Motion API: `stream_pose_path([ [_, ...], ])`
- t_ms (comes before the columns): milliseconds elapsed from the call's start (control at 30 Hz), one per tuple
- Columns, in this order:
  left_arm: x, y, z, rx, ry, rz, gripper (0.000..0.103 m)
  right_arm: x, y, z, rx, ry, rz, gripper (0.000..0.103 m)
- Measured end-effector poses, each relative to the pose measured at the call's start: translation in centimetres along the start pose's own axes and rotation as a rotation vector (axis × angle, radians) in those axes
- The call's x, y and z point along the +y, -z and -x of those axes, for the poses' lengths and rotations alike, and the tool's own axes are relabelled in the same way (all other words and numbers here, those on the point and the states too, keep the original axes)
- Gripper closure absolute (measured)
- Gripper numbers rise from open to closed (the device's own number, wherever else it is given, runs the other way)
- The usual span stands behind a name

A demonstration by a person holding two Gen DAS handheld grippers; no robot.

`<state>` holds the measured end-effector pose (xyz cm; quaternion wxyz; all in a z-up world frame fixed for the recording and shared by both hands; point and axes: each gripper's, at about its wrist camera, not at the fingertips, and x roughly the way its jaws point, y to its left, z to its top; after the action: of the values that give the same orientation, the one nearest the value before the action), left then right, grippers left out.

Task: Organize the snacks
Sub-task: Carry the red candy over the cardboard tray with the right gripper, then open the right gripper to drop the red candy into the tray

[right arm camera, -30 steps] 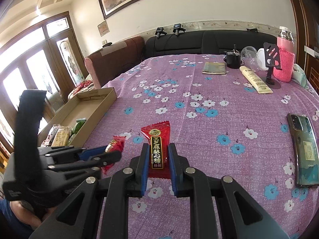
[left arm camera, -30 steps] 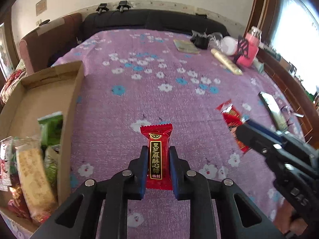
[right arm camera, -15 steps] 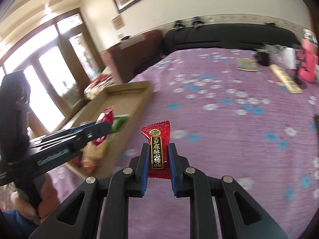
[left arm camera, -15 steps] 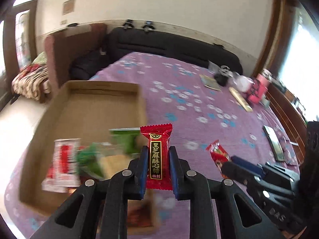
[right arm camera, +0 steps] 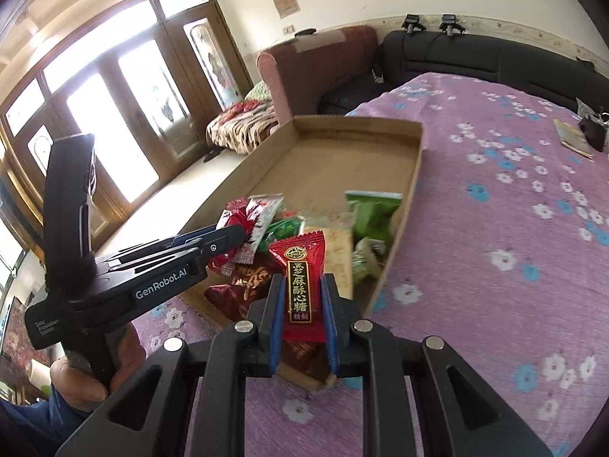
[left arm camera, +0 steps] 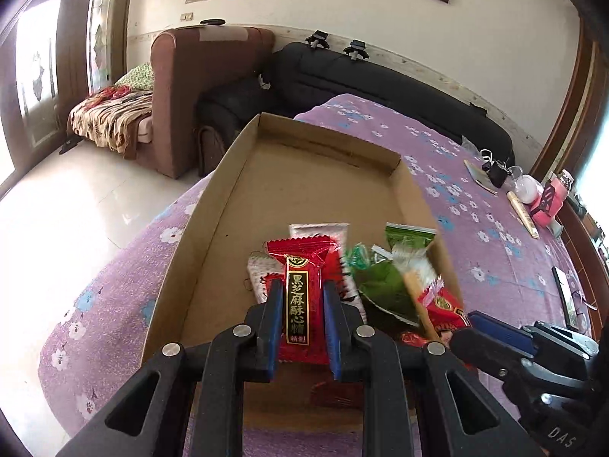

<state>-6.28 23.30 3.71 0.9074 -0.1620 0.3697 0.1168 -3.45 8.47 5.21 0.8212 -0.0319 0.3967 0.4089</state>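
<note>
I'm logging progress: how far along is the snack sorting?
Done: several packets already lie in the cardboard tray. In hand: the left gripper and the right gripper each clamp a red candy over the pile. Left: releasing both; no other loose snacks show.

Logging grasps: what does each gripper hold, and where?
Left gripper and right gripper each pinch a red candy by its lower half.

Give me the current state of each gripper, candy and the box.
Left gripper: shut on a red candy.
Left red candy: upright between the fingers, over the box.
Right gripper: shut on a red candy.
Right red candy: upright, at the box's near end.
Cardboard box: open, snacks piled at near end, far end bare.
</note>
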Motion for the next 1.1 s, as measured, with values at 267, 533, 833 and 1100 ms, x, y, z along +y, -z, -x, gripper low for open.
stream_pose_path([
  [267,0.1,0.0,-0.8,-0.016,-0.012,-0.012,0.082,0.5,-1.0,-1.6,-0.027,0.047,0.012,0.085],
  [533,-0.6,0.0,-1.0,-0.026,-0.04,-0.046,0.082,0.5,-1.1,-2.7,-0.028,0.045,0.001,0.083],
  [833,-1.3,0.3,-0.7,-0.04,-0.052,-0.07,0.074,0.4,-1.2,-0.4,-0.073,0.016,-0.001,0.079],
  [1100,-1.8,0.7,0.2,-0.096,-0.107,-0.094,0.053,-0.7,-0.2,1.4,-0.078,0.012,-0.034,0.065],
])
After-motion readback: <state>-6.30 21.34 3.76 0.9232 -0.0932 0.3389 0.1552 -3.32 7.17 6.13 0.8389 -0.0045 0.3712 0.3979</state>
